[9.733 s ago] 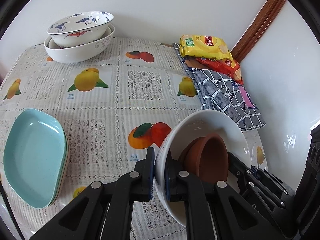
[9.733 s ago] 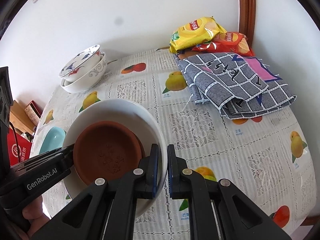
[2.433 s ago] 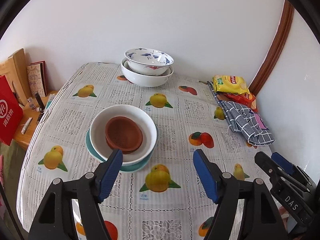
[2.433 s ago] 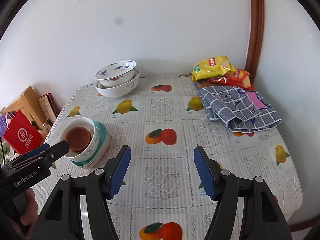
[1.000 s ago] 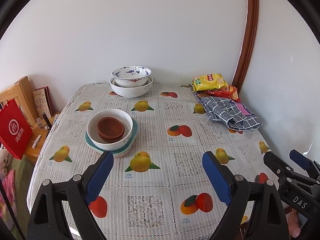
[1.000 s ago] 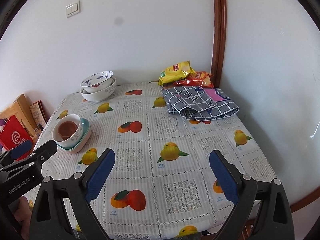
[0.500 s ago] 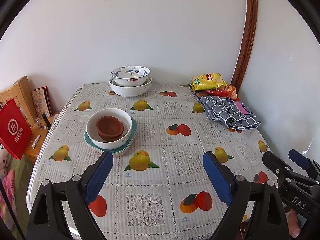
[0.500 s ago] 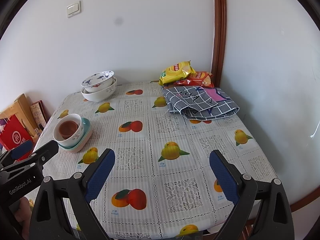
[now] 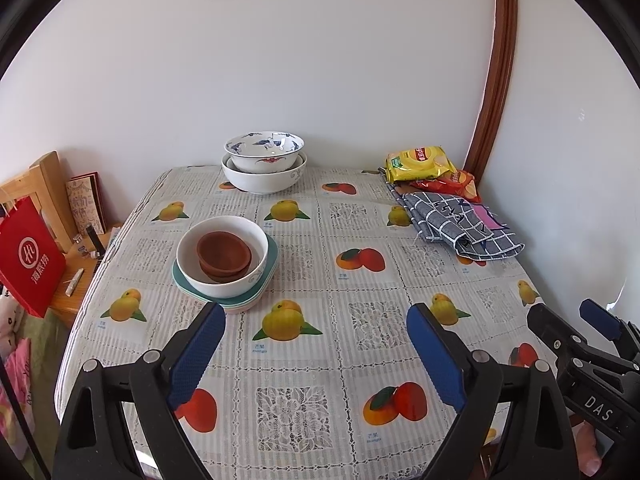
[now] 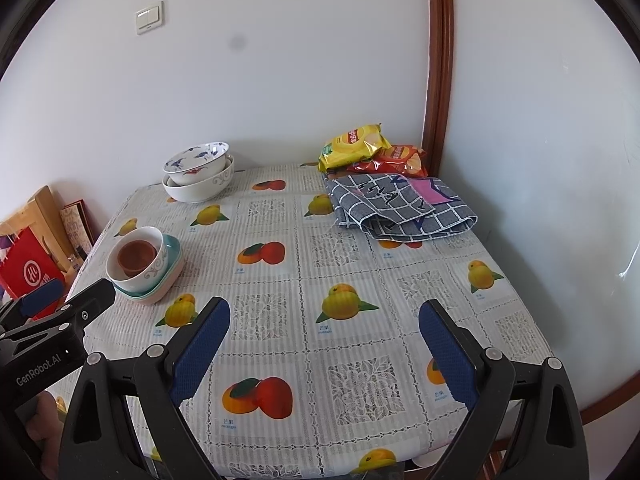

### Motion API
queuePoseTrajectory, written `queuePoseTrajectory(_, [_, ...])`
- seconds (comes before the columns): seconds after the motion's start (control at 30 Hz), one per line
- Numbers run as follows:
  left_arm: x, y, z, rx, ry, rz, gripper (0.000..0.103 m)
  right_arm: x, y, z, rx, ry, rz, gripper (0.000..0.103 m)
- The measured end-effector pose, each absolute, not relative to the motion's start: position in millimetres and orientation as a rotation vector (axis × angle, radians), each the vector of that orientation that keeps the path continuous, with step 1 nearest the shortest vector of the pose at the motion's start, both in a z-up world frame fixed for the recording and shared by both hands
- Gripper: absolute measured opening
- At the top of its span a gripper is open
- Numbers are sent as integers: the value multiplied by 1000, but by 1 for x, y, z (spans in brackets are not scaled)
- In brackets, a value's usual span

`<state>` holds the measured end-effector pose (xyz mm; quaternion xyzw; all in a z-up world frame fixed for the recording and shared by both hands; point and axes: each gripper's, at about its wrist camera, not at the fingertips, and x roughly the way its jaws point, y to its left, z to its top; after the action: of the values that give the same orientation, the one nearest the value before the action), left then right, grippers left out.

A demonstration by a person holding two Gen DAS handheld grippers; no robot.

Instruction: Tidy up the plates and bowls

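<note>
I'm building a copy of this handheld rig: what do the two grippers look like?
Both the left gripper and the right gripper have black plastic frames with silver screws and two fingers faced with ribbed blue pads. White lettering reads "GenRobot.AI" on the left, "DAS" on the right.

Both wrist views look down from near edge, well back; share whole table (image 9: 320, 360).

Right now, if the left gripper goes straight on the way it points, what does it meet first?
Probably bare tablecloth: the left gripper is open, aimed down at the table's middle. The stacked white bowl sits left of that line, though depth is unclear.
</note>
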<state>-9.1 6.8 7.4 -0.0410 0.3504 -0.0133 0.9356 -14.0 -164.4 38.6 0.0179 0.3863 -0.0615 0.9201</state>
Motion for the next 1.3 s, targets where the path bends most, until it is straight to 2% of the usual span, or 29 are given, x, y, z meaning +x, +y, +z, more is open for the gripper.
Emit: queuePoseTrajectory(1.3, [-11,14,16,-78,698,-16,93,-16,-157,50,14,767,-122,95])
